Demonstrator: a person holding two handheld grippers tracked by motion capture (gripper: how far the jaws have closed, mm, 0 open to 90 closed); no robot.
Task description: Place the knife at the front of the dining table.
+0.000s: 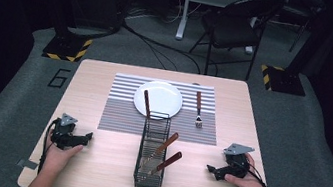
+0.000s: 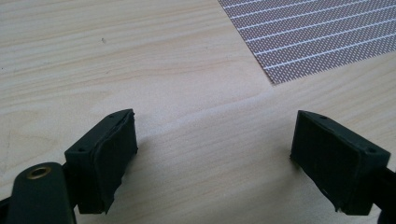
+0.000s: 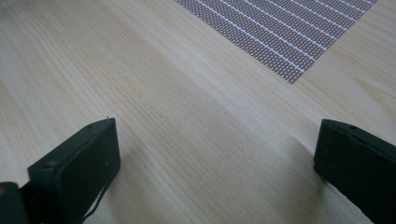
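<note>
Your left hand-held gripper (image 1: pixel 88 136) rests near the bench's (image 1: pixel 107 165) left edge, jaws apart, empty; your right hand-held gripper (image 1: pixel 210 170) near its right edge, likewise apart; the wire caddy (image 1: pixel 151 158) stands between them.

Looking forward and down from high above the near edge of the pale wooden surface (image 1: pixel 92 163). Riding low and close over bare wood, each claw view facing the grey striped woven placemat (image 2: pixel 317 32) (image 3: pixel 289 32) (image 1: pixel 119 109), shared with the high view.

rack (image 1: pixel 151 158): black wire, upright on bare wood between the grippers
utensils (image 1: pixel 161 149): three wooden-handled, leaning inside the rack
</note>
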